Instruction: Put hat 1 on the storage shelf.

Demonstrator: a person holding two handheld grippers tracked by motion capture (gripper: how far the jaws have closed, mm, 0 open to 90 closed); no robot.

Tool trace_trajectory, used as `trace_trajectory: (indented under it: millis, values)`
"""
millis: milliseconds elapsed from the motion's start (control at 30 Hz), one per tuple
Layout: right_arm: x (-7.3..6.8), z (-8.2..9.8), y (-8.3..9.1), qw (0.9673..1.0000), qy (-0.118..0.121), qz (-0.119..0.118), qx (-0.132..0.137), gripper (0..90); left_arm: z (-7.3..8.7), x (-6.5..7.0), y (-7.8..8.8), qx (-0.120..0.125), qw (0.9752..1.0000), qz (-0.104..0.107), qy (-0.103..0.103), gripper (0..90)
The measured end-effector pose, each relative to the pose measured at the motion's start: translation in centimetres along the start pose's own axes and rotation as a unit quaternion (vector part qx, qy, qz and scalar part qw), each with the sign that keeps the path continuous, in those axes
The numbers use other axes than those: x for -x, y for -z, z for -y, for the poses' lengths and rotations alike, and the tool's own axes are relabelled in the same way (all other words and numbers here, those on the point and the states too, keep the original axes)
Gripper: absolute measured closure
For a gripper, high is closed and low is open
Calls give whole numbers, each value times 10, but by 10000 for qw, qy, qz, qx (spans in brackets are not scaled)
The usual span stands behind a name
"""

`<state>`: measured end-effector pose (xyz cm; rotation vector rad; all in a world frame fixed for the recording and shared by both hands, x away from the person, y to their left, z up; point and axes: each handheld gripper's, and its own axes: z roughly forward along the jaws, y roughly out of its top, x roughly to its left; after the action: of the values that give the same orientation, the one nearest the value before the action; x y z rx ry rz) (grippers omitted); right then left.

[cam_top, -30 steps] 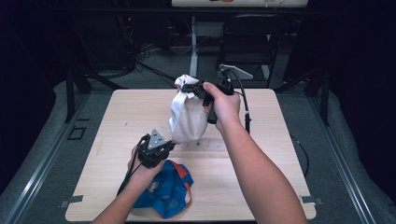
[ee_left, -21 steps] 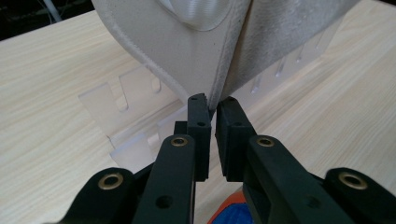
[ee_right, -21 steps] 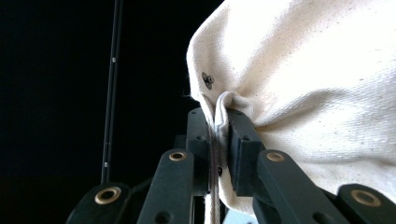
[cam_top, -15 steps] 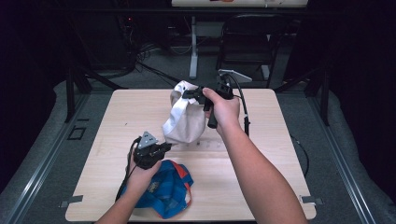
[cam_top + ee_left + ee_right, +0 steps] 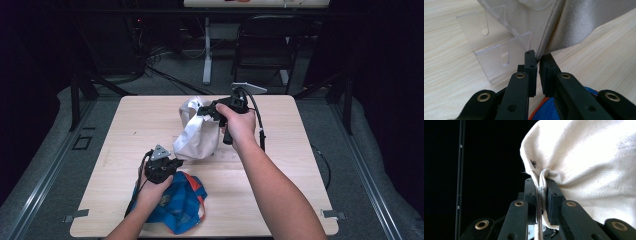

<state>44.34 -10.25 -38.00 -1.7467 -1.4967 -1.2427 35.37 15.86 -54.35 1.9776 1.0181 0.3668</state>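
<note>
A white cloth bag [image 5: 196, 135] hangs slack between my two grippers, its lower part resting on the wooden table [image 5: 125, 125]. My right gripper [image 5: 202, 111] is shut on the bag's gathered top edge and cord [image 5: 540, 180], held above the table. My left gripper [image 5: 175, 163] is low over the table and shut on the bag's bottom corner seam [image 5: 539, 55]. A clear plastic stand [image 5: 496, 56] with slots rests on the wood just beside that corner. A blue and orange bag [image 5: 182, 205] lies under my left hand.
A black cable [image 5: 260, 125] trails from the right gripper over the table. Beyond the far table edge stand a dark chair [image 5: 265, 50] and a tangle of floor cables [image 5: 160, 65]. Bare wood runs along the table's left and right sides.
Both hands have come down, and the white bag has sunk with them until its lower part lies on the table. Both grips have held.
</note>
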Motion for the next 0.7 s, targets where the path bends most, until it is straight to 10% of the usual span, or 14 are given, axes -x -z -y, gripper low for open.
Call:
trace_trajectory:
  millis: [333, 700]
  values:
    - [4, 2, 9, 9998, 175, 67, 96, 715, 0, 2, 11, 35, 10000, -54, -41, 721]
    - [15, 21, 60, 9947, 903, 408, 282, 610, 11, -7, 52, 66, 9998, -140, 98, 578]
